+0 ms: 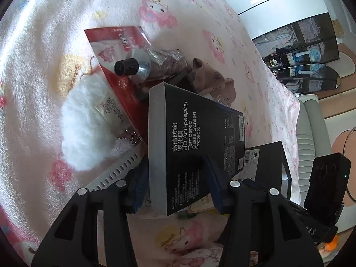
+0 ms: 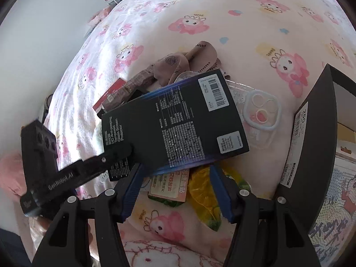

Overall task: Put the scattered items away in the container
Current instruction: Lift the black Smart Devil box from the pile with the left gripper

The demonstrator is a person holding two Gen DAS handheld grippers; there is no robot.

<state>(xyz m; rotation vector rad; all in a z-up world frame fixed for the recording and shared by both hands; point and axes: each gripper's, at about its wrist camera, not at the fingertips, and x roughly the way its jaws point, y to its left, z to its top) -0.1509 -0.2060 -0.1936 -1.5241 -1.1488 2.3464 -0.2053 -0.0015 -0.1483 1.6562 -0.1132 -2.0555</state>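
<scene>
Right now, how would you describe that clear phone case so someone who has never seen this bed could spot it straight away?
Start at the pink cartoon-print blanket and find the clutter pile by the black container. Between that container and the black screen protector box lies the clear phone case, flat, partly under the box. It is the only see-through item, with a pale blue ring round its camera cut-out.
</scene>
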